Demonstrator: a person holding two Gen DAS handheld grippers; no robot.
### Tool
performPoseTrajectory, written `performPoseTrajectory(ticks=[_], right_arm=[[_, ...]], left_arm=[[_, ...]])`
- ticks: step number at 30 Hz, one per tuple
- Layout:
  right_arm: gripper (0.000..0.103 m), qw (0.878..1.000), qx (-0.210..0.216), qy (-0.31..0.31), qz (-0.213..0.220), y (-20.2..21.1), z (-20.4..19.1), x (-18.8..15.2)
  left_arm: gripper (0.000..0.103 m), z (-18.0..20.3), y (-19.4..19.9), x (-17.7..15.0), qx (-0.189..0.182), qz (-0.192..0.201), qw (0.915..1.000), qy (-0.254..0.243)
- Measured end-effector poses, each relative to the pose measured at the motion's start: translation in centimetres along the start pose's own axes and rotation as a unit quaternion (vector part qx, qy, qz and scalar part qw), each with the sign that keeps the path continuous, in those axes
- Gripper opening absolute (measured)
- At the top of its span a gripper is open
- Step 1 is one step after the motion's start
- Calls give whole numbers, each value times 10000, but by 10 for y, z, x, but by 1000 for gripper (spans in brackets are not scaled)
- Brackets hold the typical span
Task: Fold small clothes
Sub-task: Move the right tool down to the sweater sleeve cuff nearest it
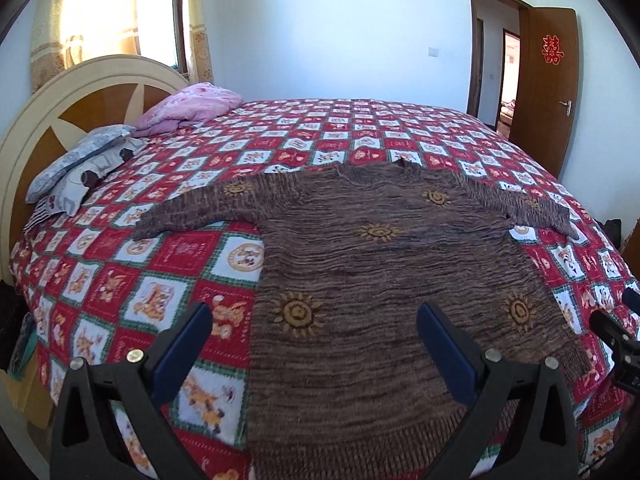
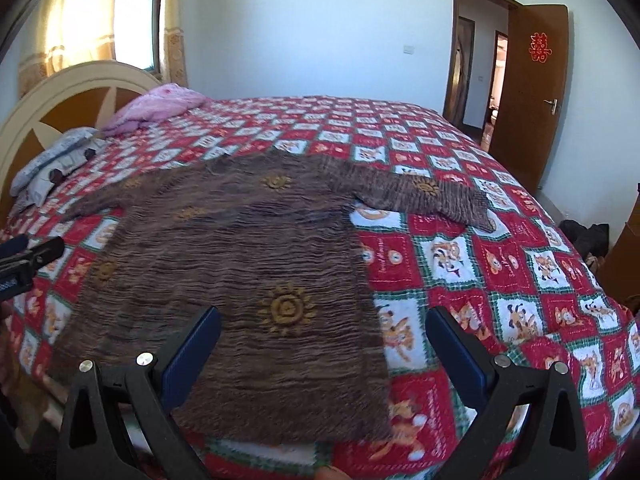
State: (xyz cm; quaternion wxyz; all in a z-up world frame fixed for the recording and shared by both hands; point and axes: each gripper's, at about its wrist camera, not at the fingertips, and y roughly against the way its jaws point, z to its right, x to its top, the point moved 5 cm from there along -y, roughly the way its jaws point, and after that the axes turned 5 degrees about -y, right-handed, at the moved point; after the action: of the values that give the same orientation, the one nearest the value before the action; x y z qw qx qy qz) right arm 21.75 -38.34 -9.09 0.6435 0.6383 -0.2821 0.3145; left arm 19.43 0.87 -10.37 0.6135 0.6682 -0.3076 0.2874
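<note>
Folding not begun: brown knitted sweater with yellow suns (image 1: 384, 280) lies flat, sleeves out, at checked red bedspread's (image 1: 160, 264) near edge; left gripper (image 1: 314, 320) and right gripper (image 2: 322, 322) hover wide-jawed, empty.

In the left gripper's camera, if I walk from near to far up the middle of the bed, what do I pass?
Left gripper → brown sweater → checkered bedspread → white wall.
</note>
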Motion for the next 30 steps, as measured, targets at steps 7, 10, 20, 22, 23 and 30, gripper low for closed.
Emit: performPoseTrajectory(ticks=[7, 10, 20, 22, 23, 30], right_arm=[[102, 9988, -399, 87, -259, -53, 27, 21], [102, 9977, -564, 176, -318, -73, 38, 32], [102, 9952, -815, 274, -464, -123, 70, 63], [102, 9944, -888, 301, -492, -132, 77, 68], [102, 9940, -917, 318, -510, -135, 80, 69], [102, 9926, -1006, 73, -679, -164, 113, 83]], left_arm=[[103, 11, -47, 23, 30, -143, 9998, -133], [103, 14, -66, 35, 80, -175, 9997, -161], [103, 27, -124, 68, 482, -207, 9979, -376], [103, 30, -134, 73, 538, -231, 9975, -394], [103, 31, -138, 75, 555, -242, 9974, -392], [103, 26, -166, 81, 701, -344, 9965, -291]])
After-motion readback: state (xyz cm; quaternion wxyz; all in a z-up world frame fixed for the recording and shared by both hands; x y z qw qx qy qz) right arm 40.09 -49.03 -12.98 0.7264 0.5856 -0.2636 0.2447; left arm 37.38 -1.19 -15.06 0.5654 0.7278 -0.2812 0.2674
